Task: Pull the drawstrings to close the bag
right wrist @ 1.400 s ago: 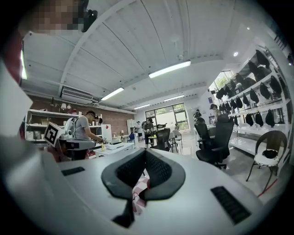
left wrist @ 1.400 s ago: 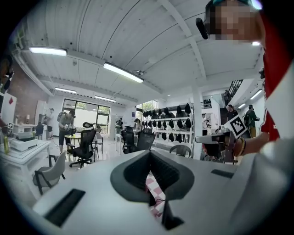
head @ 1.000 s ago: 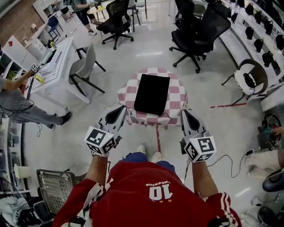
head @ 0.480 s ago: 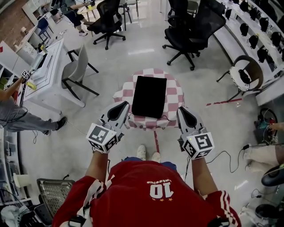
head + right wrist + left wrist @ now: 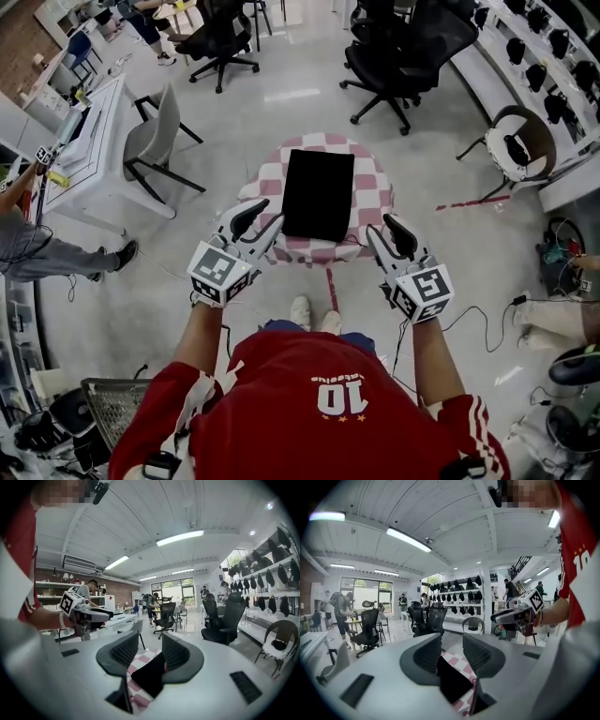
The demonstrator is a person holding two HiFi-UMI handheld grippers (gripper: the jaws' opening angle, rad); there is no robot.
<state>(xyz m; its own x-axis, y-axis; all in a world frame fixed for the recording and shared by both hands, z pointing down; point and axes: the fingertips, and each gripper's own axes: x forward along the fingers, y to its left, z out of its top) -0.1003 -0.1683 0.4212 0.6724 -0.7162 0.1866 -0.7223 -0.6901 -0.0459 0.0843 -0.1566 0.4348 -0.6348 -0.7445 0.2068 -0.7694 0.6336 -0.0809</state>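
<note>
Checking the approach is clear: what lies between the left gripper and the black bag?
Only a strip of checked tablecloth, seen in the head view. The left gripper hovers beside the bag, its jaws opening with nothing between them.

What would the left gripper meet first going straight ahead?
Probably the bag on the table, near its left edge; depth is unclear. The left gripper is opening its jaws, nothing between them.
</note>
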